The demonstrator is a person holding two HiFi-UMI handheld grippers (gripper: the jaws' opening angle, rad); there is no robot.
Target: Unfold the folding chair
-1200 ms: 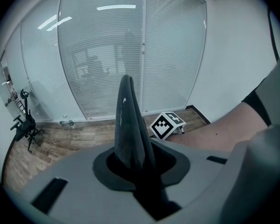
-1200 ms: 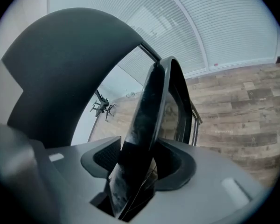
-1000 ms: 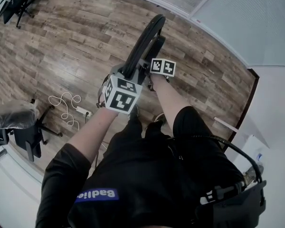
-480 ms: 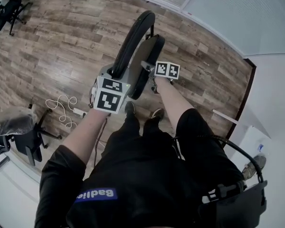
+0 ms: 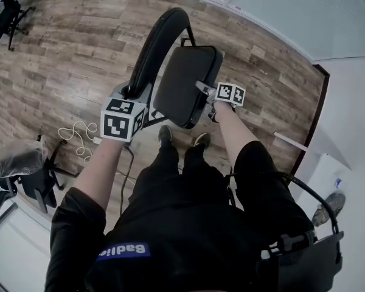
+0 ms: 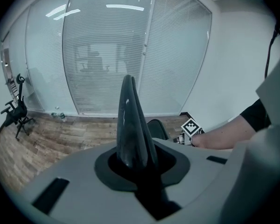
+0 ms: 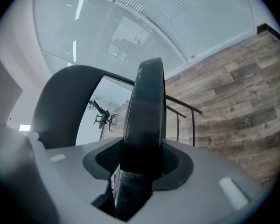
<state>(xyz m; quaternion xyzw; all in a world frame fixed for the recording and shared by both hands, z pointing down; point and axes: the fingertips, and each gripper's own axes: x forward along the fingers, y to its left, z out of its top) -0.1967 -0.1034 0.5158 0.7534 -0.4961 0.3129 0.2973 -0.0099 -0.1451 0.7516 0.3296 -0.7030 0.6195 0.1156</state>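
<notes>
The black folding chair stands on the wood floor in front of my feet. Its curved backrest rises edge-on, and my left gripper is shut on its lower rim; in the left gripper view that backrest sticks up from between the pads of the left gripper. The padded seat has come away from the backrest and shows its broad face. My right gripper is shut on the seat's near edge. In the right gripper view the seat edge fills the jaws of the right gripper, with the backrest to its left.
A wheeled office chair with a plastic-covered seat stands at the left, and another office chair at the far left. A white cable with a power strip lies on the floor. Glass walls with blinds close off the far side.
The seat has swung out from the backrest and down to the right, carried by my right gripper. My left gripper has drifted a little left and down with the backrest.
</notes>
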